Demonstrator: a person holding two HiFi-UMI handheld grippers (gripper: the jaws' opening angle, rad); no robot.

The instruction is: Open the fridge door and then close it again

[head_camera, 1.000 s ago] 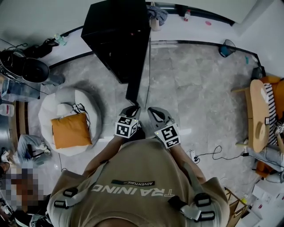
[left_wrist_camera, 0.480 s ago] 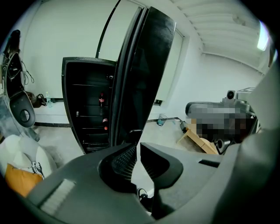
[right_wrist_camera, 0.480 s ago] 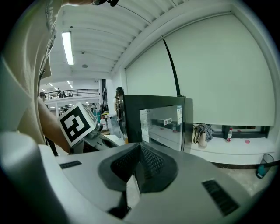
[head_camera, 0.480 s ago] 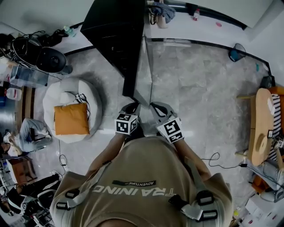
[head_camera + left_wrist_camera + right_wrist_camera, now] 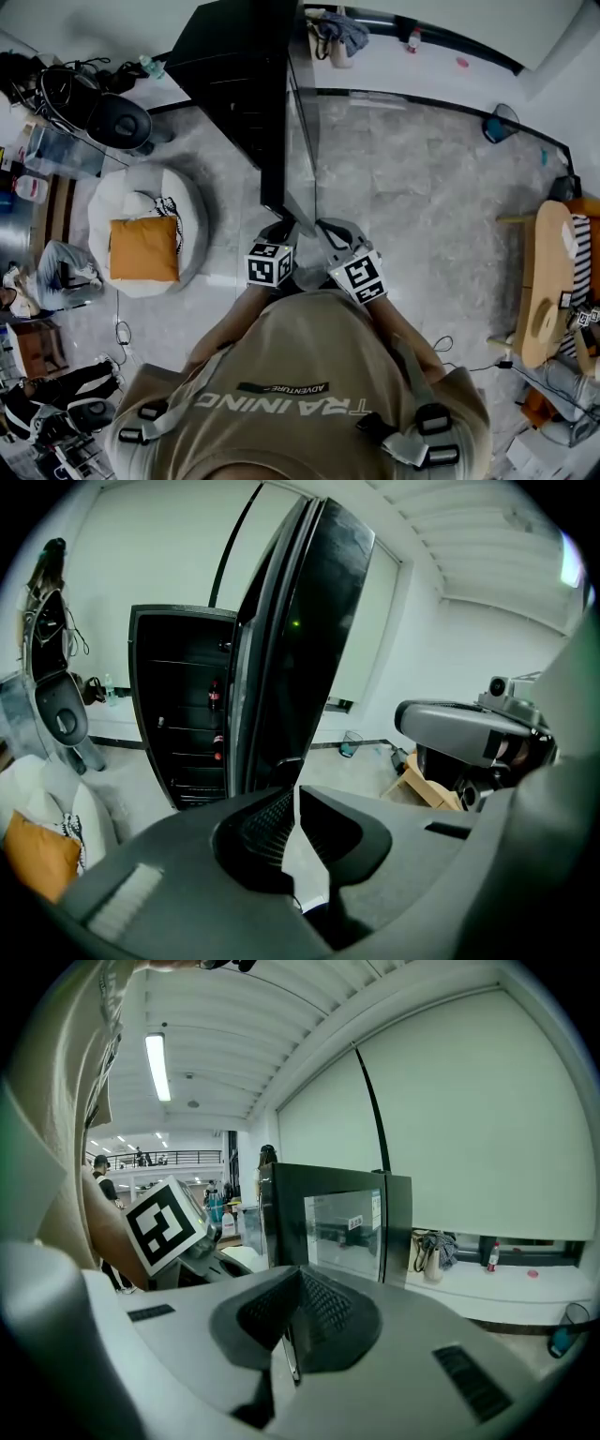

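The black fridge [image 5: 239, 75] stands at the top of the head view with its glass door [image 5: 302, 141] swung out toward me. In the left gripper view its dark shelves [image 5: 183, 714] show with the door [image 5: 300, 649] edge-on just beyond the jaws. My left gripper [image 5: 278, 228] sits at the door's inner side, its jaws a narrow gap apart with only floor between them [image 5: 295, 803]. My right gripper [image 5: 330, 234] is at the door's free edge, shut, with a thin strip of that edge between its jaws [image 5: 289, 1349].
A white beanbag [image 5: 127, 211] with an orange cushion [image 5: 143, 249] lies left of the fridge. A round wooden table [image 5: 544, 281] stands at the right. A cable [image 5: 450, 347] trails on the floor. A sill with a bag [image 5: 333, 33] and a bottle [image 5: 413, 37] runs behind.
The door's glass face shows wider in the head view than a second ago. Both grippers have stayed at its free edge, shifted slightly right.
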